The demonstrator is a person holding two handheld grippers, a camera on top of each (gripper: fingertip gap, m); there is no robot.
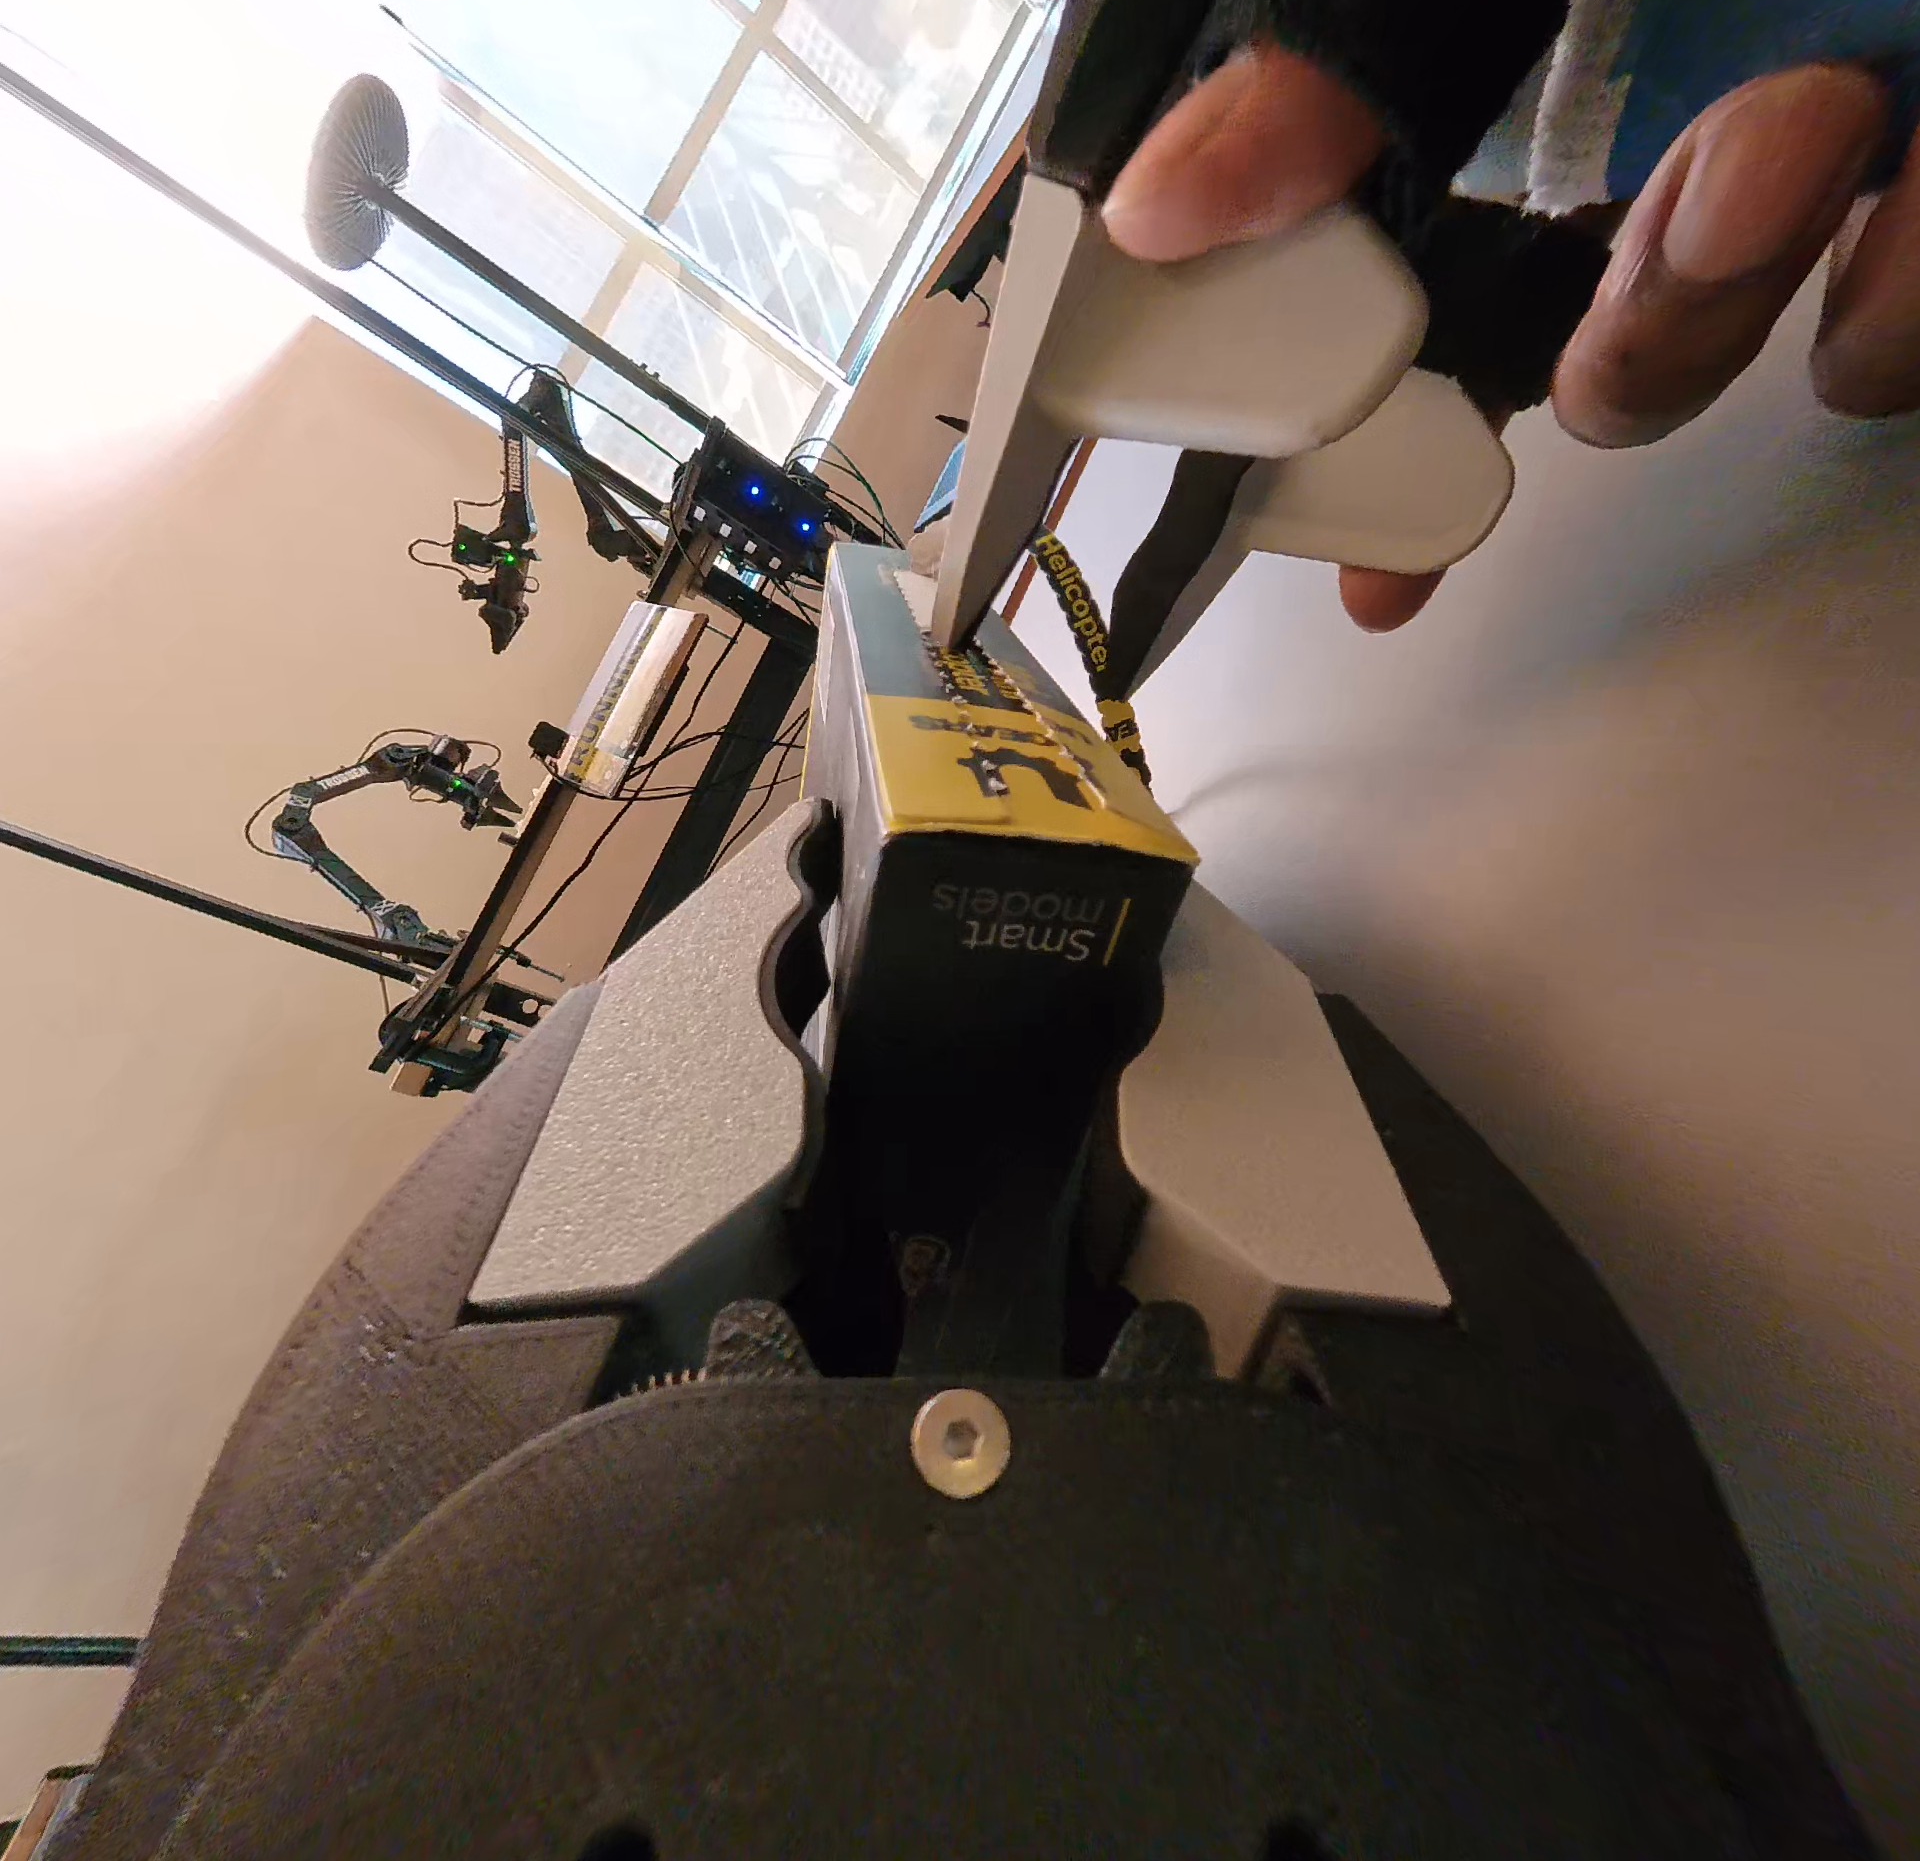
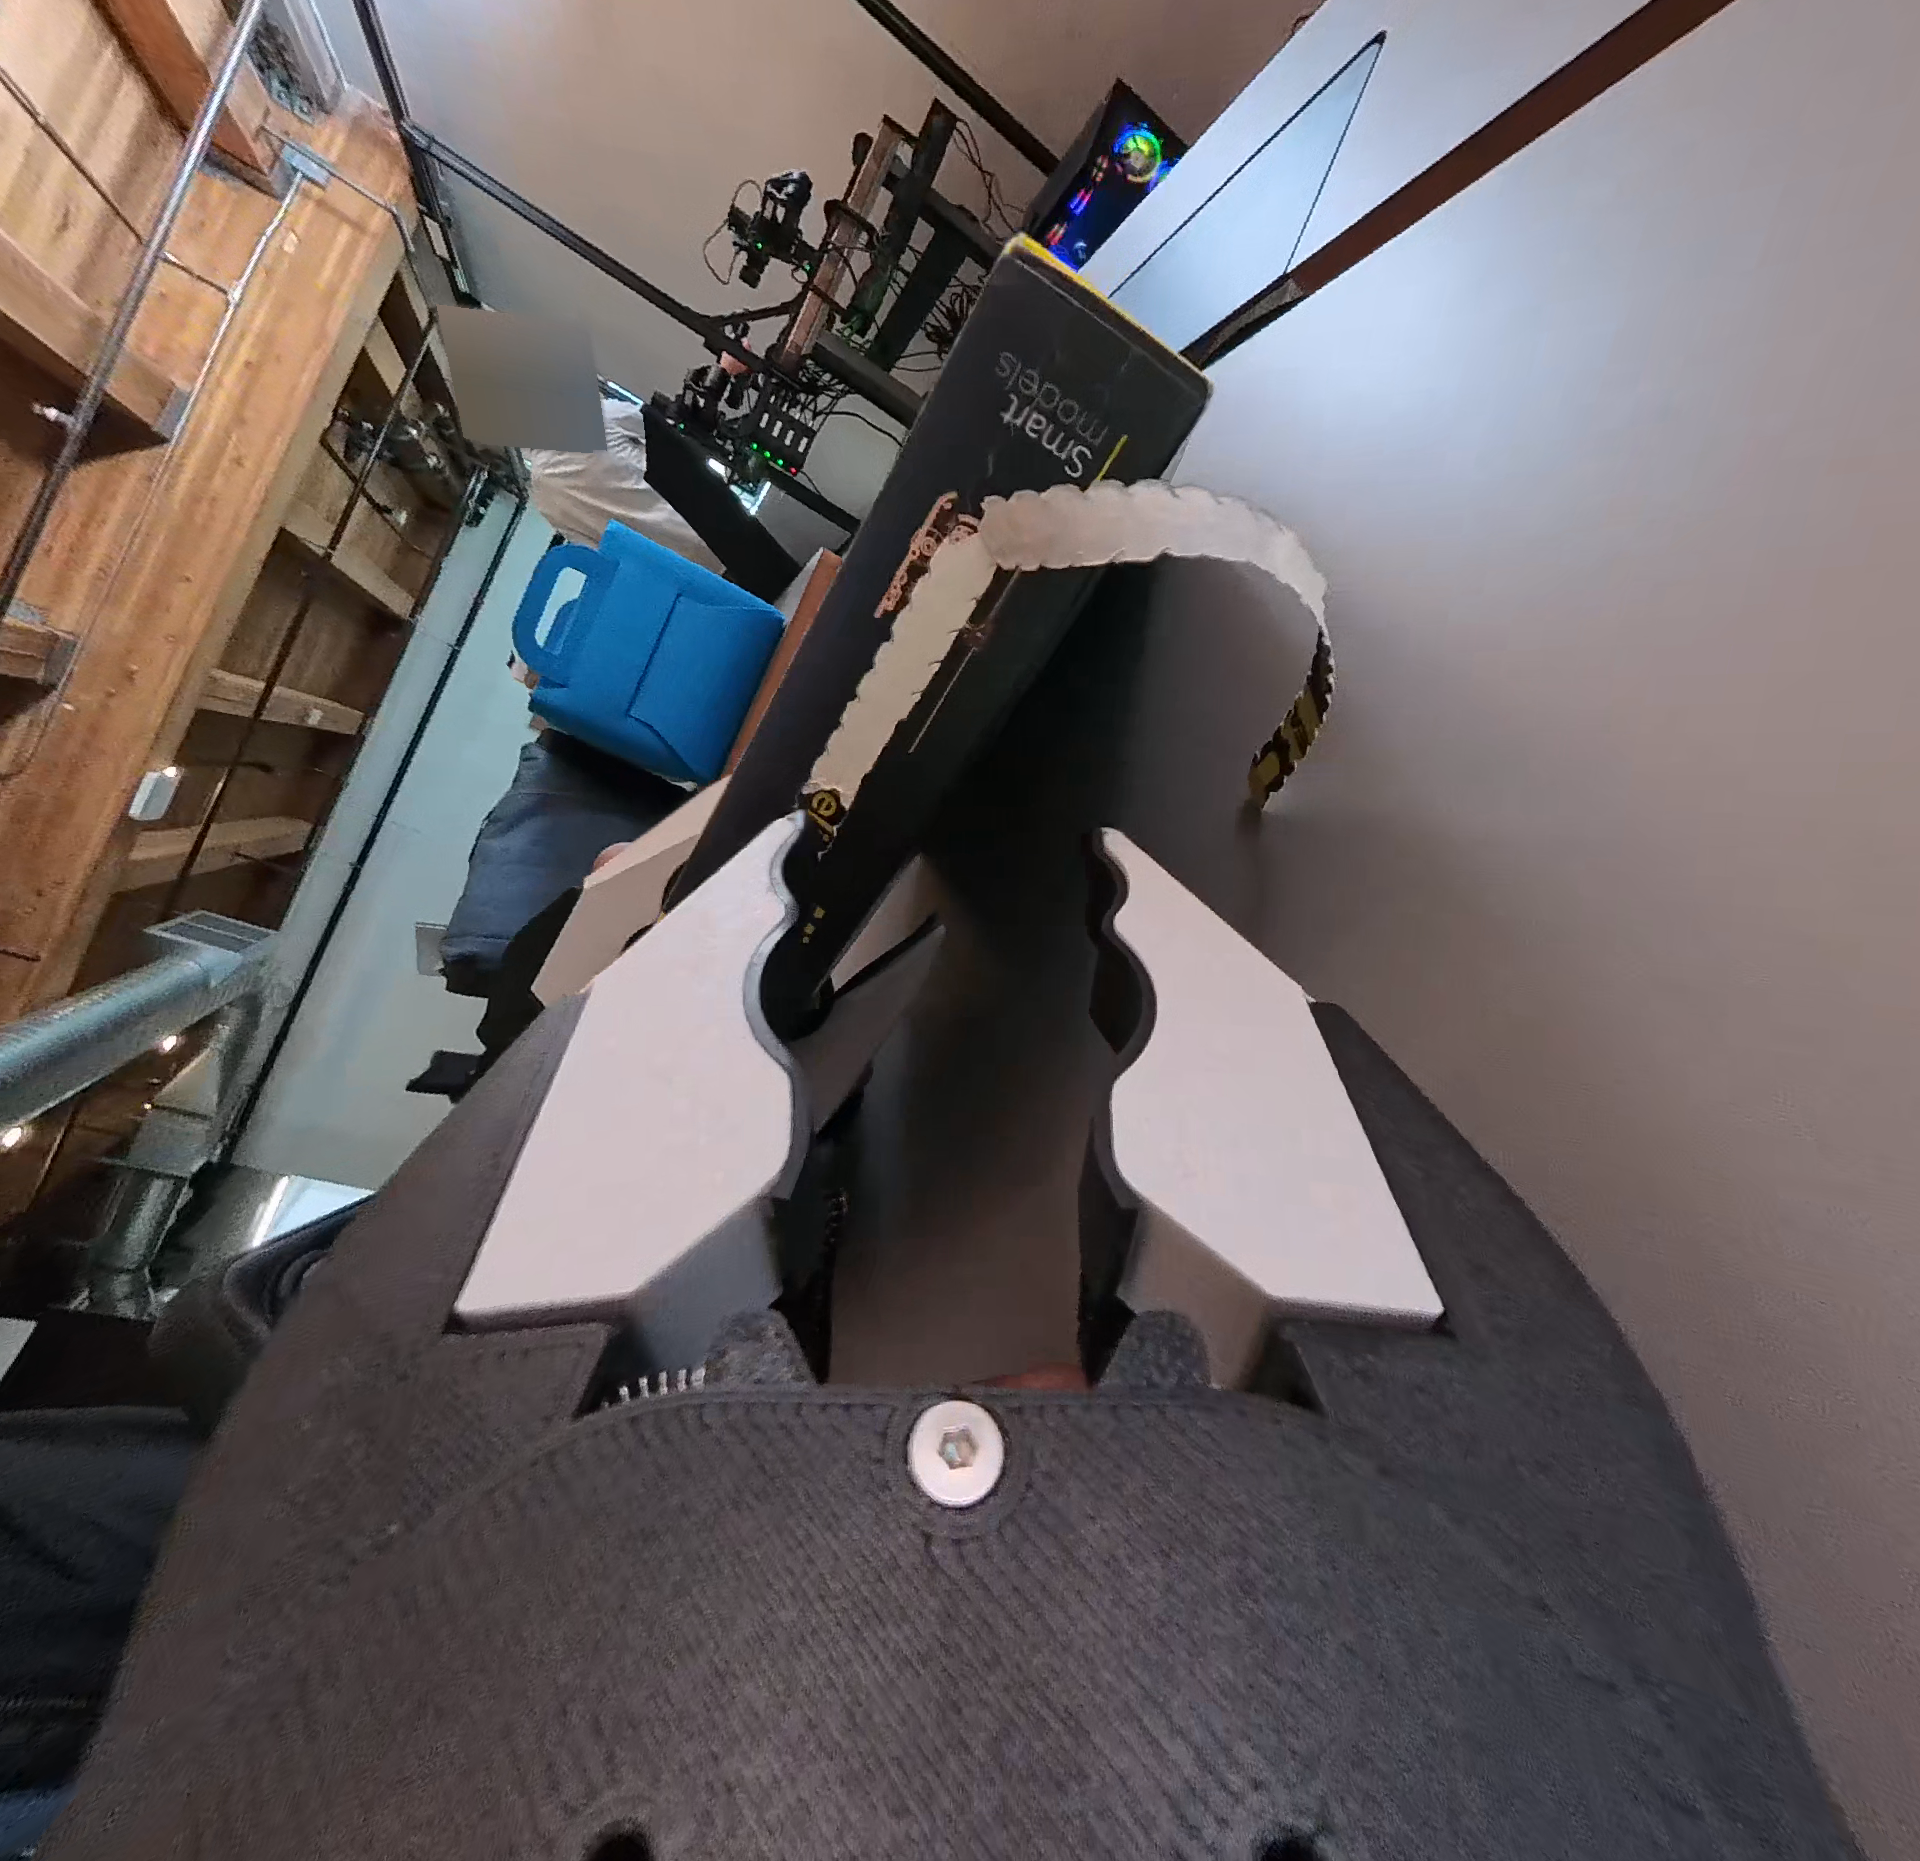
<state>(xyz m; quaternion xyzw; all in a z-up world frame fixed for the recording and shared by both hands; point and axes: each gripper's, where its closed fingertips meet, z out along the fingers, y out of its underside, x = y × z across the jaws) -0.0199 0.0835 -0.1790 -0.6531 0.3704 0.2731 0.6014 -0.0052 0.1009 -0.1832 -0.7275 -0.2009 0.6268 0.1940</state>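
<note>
Left gripper (image 1: pixel 997 876): dark printed body, grey fingers clamped on both sides of item 2.
Item 2, black-and-yellow carton (image 1: pixel 997 772): long, narrow, held end-on, its far end against a pale surface (image 2: pixel 1558 668).
Item 3, tear strip (image 2: pixel 1101 528): perforated, partly peeled off the carton's face, curling loose with its white underside showing.
Right gripper (image 2: pixel 951 840): fingers parted, clamping nothing; one tip rests on the carton beside the strip's torn line, and the strip hangs between the two.
Person's hand (image 1: pixel 1714 253): gloved, fingertips bare, on the right gripper.
Background: blue bag (image 2: pixel 644 658), robot arm (image 1: pixel 353 803).
</note>
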